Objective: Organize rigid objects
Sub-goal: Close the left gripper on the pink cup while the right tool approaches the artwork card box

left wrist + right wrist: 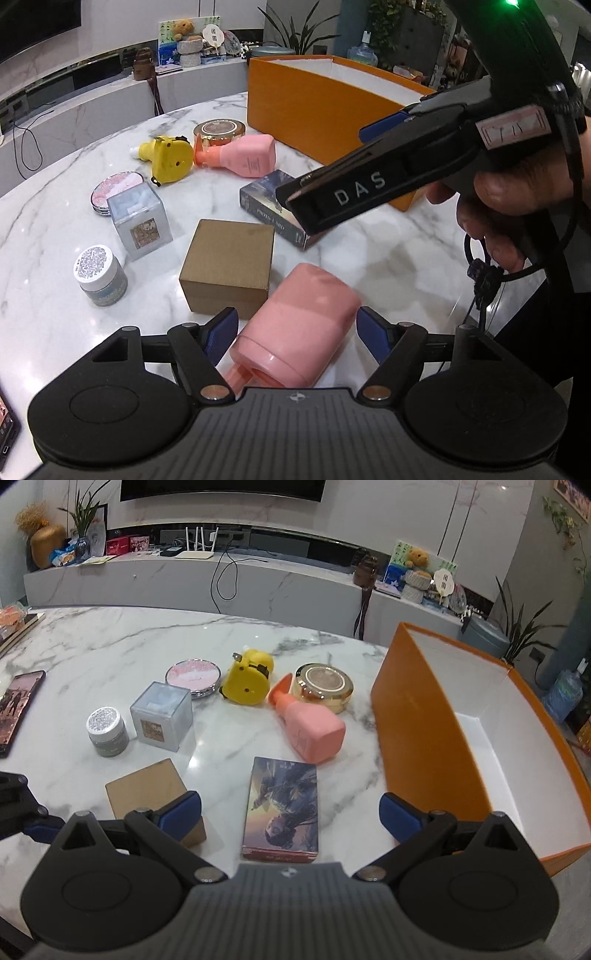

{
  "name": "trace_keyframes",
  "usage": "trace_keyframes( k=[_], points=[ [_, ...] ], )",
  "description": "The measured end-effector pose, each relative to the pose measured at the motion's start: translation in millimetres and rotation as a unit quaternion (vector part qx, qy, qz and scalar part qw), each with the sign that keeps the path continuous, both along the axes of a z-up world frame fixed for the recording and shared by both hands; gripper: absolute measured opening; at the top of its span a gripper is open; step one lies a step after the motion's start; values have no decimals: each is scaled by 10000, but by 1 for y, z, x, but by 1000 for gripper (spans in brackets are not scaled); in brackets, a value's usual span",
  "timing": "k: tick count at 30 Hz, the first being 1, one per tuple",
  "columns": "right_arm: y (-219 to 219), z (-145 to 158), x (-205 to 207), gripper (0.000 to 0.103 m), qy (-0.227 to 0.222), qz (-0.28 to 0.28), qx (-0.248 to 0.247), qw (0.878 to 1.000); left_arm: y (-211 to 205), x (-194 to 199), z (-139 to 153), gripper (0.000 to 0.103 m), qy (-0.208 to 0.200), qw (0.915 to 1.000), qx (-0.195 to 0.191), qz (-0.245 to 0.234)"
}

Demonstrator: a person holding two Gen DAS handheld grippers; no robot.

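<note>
On the marble worktop, down at the near edge, the left gripper straddles a pink bottle lying on its side, fingers apart on either flank of its body; the right pad looks just clear, the left too close to call, so this reads as a grasp not yet made. Lining up across the barrel makes sense: the round body would roll out of any other hold. The right gripper hangs with its fingers wide apart and empty over the card box, likely next in line. The orange box stands open and bare at the right, the evident destination. A second pink bottle, the yellow toy, gold tin, clear cube, jar and brown box all wait loose.
</note>
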State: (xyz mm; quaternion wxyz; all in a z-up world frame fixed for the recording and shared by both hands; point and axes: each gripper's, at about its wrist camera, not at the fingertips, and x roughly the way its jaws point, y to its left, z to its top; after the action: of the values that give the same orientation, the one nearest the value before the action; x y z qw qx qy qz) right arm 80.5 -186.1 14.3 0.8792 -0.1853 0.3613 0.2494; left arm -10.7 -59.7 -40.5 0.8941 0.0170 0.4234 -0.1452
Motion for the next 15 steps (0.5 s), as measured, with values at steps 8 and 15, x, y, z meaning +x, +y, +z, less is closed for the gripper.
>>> trace_keyframes(
  k=[8,15],
  points=[
    [-3,-3,5,101,295,-45,233,9993,-10,-2,-3,84,-223,9994,134,-242],
    [-2,-7,10,101,440,-35,252,9987,-17,2,-8,82,-217,9984,158,-496]
  ],
)
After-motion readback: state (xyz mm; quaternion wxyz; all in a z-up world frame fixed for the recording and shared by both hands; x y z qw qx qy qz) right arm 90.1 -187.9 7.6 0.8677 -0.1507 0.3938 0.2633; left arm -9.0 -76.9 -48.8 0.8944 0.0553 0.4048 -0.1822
